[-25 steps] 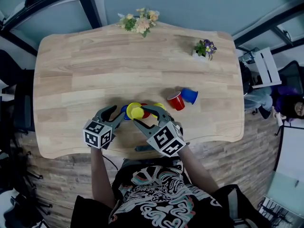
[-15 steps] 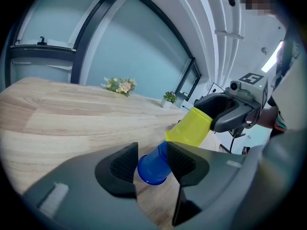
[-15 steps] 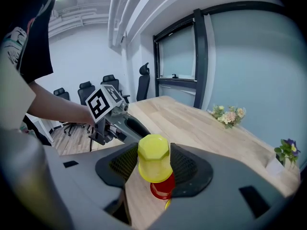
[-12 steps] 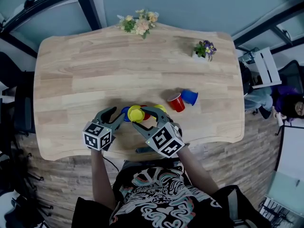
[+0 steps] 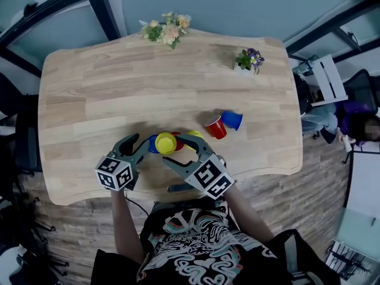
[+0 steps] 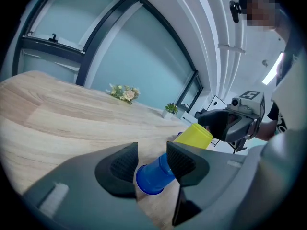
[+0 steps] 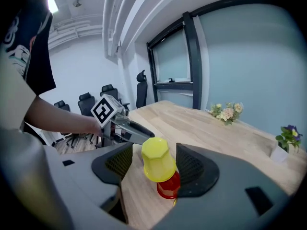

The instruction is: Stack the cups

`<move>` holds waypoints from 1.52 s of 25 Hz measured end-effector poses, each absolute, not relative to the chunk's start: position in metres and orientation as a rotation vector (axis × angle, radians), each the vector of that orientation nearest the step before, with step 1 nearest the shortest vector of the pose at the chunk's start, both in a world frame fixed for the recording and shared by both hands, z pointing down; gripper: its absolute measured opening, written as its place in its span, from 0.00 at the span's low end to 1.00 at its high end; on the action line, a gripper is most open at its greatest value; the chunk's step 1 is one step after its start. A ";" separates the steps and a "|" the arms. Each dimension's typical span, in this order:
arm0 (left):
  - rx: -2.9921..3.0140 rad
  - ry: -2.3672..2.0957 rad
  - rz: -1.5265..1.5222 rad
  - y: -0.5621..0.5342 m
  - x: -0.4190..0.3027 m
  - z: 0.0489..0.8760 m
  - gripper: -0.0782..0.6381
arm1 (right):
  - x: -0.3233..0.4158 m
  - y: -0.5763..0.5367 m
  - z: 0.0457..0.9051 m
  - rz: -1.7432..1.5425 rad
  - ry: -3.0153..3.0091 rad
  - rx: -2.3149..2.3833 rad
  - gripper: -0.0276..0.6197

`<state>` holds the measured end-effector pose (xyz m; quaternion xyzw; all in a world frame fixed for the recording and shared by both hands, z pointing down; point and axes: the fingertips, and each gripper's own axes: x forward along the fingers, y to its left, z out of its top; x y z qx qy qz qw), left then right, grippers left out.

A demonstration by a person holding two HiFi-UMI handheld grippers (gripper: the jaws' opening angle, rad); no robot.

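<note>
Cups clustered near the front edge of the tabletop (image 5: 119,82), between my two grippers.
My left gripper (image 6: 151,161) had its jaws closed on the blue cup (image 6: 152,177), its base toward the camera. My right gripper (image 7: 153,163) had just been opening its jaws; the yellow cup (image 7: 156,161) sat between them with neither pad pressing it, over a red cup (image 7: 169,187). A spare red cup (image 5: 215,127) and a spare blue cup (image 5: 232,119) lay side by side farther right.

Matt, grained wooden table (image 5: 119,82). Smooth, slightly glossy plastic yellow cup (image 7: 156,159) and blue cup (image 6: 152,176).
</note>
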<state>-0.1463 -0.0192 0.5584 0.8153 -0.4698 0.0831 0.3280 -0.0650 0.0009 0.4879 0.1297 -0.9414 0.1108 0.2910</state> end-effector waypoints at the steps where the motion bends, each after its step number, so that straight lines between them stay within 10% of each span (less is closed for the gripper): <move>1: 2.133 -1.240 0.192 -0.020 -0.148 0.556 0.37 | -0.060 -0.001 0.483 0.319 -2.529 0.372 0.48; 16: 2.140 -1.241 0.006 -0.030 -0.152 0.536 0.34 | 0.126 -0.070 0.526 0.651 -2.364 1.054 0.49; 38: 2.154 -1.208 -0.020 -0.040 -0.146 0.535 0.32 | 0.189 -0.100 0.575 0.782 -2.189 1.412 0.44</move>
